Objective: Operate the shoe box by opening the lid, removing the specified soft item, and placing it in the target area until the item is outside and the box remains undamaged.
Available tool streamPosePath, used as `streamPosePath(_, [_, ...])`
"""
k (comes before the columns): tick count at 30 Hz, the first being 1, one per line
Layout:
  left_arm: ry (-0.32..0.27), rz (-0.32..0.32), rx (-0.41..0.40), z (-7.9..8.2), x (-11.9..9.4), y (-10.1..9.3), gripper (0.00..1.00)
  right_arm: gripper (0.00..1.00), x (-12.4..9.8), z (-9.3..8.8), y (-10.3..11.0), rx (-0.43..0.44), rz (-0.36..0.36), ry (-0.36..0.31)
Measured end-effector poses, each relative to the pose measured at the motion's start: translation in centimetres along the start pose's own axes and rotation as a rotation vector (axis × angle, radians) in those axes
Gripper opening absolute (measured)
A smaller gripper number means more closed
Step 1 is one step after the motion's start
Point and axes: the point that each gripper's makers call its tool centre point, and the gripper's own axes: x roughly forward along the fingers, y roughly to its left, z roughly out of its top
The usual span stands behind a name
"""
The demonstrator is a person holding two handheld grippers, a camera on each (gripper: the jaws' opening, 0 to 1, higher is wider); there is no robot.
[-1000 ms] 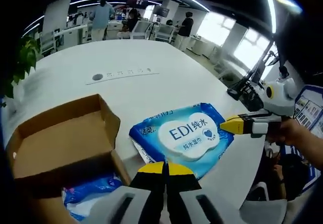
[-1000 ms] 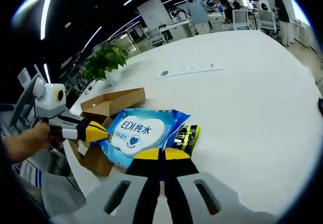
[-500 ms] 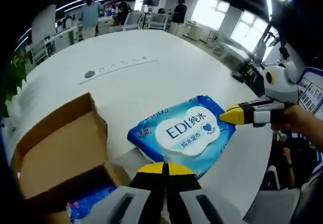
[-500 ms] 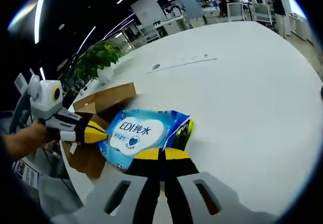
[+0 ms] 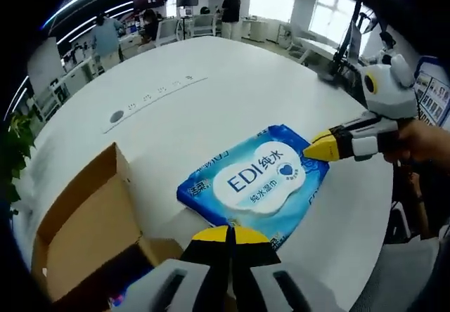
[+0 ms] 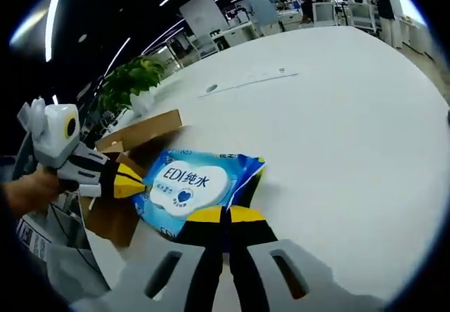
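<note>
From my left hand-held gripper (image 5: 230,236) I look along two yellow-tipped jaws pressed together, their tips at the near edge of the blue plastic wet-wipe pack with a white "EDI" label (image 5: 254,182); whether they actually pinch that edge I cannot tell. The pack lies flat on the round white counter (image 5: 211,101), outside the open brown cardboard shoe box (image 5: 84,235), which sits just beside it on my left with its flap raised. My right hand-held gripper (image 5: 316,148) comes in from the right, held in a hand (image 5: 422,140), its yellow tips closed together at the pack's far corner.

In the right gripper view, that gripper's jaws (image 6: 226,217) are likewise together at the pack's (image 6: 193,185) near edge, where a corner of the wrapper stands folded up. The cardboard box (image 6: 123,178) lies behind the pack, and the left gripper (image 6: 130,182) touches the pack's opposite end. A green potted plant (image 6: 133,80) stands at the counter's (image 6: 337,115) far edge.
</note>
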Motion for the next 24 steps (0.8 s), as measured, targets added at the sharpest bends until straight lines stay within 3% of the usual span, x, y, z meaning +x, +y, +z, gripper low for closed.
streamPosePath(19, [0.006, 0.014, 0.017, 0.05, 0.3, 0.46, 0.0, 0.0, 0.64, 0.94, -0.47, -0.02, -0.028, -0.043])
streamPosePath(24, [0.011, 0.033, 0.054, -0.05, 0.39, 0.42, 0.0, 0.02, 0.57, 0.9, -0.61, -0.027, -0.042, -0.047])
